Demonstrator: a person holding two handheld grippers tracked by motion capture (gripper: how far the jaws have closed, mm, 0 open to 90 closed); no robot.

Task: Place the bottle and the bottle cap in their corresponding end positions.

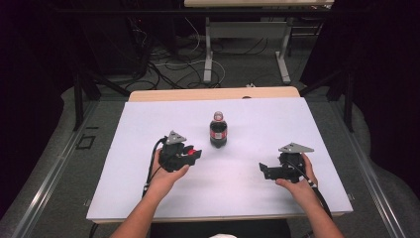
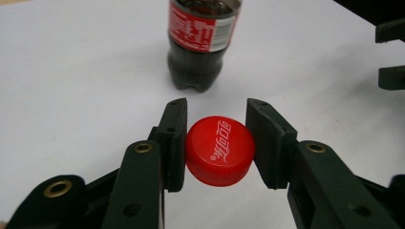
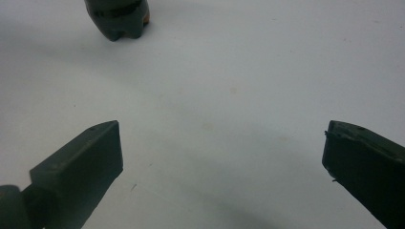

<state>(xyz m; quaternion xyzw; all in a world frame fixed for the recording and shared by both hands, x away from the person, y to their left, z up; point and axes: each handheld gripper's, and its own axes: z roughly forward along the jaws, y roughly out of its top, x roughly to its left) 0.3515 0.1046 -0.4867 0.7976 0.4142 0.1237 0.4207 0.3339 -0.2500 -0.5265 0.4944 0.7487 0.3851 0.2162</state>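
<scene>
Left gripper view: the red cap sits between the jaws of the left tongs, which press on it from both sides, so it is held off the bottle. The bottle stands upright on the worktop straight ahead at twelve o'clock, near but apart from the cap; its neck runs out of the top of this view.

In the high view the bottle stands near the middle of the worktop, with the left tongs at about seven o'clock from it, and its mouth looks bare, though it is too small to be sure. The right tongs lie at about four o'clock, well apart from it, jaws spread wide and holding nothing.

By my reading, the cap is in hand and the bottle open; what is left is either setting the cap down or carrying it to the neck and screwing it on. The pictures do not settle which.
</scene>
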